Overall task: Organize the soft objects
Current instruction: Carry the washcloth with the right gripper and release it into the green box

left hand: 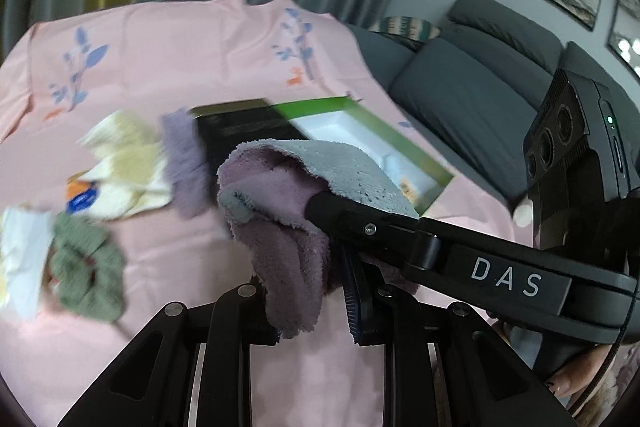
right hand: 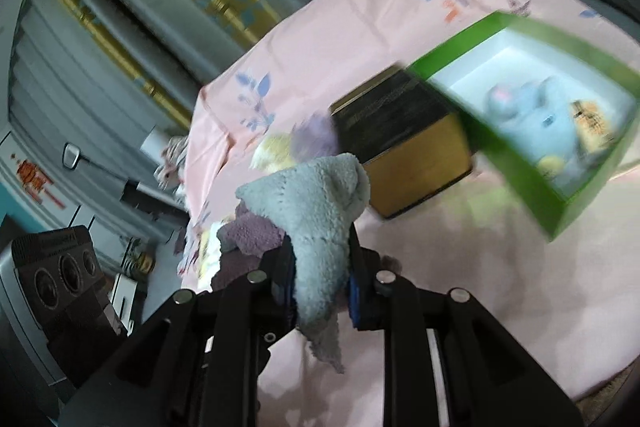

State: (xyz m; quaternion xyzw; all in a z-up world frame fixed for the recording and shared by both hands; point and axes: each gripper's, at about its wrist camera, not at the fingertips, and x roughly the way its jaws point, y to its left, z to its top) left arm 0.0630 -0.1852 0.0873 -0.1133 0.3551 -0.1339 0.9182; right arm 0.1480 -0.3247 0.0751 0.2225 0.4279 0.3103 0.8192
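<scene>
L-wrist view: 1 towel (left hand: 280, 187) | both grippers' fingers clamped on it | 2 boxes | 1 scrunchie (left hand: 86, 267)

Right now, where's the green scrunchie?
Left wrist view, lower left: the green scrunchie lies on the pink sheet, touching a white cloth, below the cream-and-yellow cloth.

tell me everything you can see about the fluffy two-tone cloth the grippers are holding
The cloth is a plush towel, grey on one face and mauve on the other, with ragged stitched edges. It hangs crumpled above the pink sheet, pinched by both the left gripper and the right gripper, its loose corners drooping below the fingers.
</scene>
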